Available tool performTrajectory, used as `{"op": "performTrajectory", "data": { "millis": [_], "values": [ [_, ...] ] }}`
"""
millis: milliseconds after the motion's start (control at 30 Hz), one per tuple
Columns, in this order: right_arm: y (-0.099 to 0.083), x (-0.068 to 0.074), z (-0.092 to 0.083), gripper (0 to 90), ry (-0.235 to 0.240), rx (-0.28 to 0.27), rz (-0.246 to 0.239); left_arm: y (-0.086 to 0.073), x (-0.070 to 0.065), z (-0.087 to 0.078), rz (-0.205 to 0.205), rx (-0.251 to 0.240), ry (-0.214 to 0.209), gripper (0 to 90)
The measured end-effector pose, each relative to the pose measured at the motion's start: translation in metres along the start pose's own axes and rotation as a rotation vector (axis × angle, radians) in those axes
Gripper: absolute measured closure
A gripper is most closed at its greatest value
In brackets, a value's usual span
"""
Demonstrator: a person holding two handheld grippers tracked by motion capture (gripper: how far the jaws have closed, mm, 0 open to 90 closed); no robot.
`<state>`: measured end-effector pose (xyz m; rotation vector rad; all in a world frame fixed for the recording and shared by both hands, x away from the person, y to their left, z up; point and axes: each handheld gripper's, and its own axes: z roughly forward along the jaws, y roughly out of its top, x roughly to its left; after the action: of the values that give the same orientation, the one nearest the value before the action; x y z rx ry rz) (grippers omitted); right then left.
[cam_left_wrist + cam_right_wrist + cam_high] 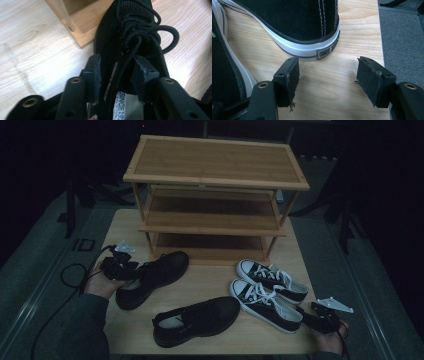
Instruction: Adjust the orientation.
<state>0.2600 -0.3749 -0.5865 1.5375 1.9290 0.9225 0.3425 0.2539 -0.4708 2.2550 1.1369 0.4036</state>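
1. The shoe rack stands beyond both my tools at the far side of the counter. Its three shelves are bare, so I judge the shoes are meant to go up there.
2. The black shoe I am working on lies right at my left tool, toe pointing away toward the rack's foot. My left tool's jaws straddle its tongue and collar, just behind the knotted laces, but they stand parted and I see no pad pressing, so nothing is gripped.
3. The second black shoe lies to the right of that tool, nearer me, waiting its turn.
4. The pair of white-soled sneakers sits just ahead of my right tool. One heel is directly beyond the jaws.
5. My right tool rests wide open over bare counter, holding nothing, placed ready for that heel.
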Motion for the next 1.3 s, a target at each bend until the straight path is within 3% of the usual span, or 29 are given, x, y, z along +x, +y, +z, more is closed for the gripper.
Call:
{"op": "performTrajectory", "data": {
  "millis": [300,667,1300],
  "values": [
    [0.000,0.000,0.000,34.4,-0.001,0.000,0.001,0.003,-0.008,-0.021,-0.004,-0.037,0.021,52.8],
    [0.000,0.000,0.000,34.3,0.000,0.000,0.002,0.009,-0.022,-0.039,-0.009,-0.098,-0.004,52.5],
    [0.000,0.001,0.000,34.4,-0.004,-0.001,-0.001,0.024,-0.048,-0.041,0.063,-0.088,-0.028,54.2]
  ]
}}
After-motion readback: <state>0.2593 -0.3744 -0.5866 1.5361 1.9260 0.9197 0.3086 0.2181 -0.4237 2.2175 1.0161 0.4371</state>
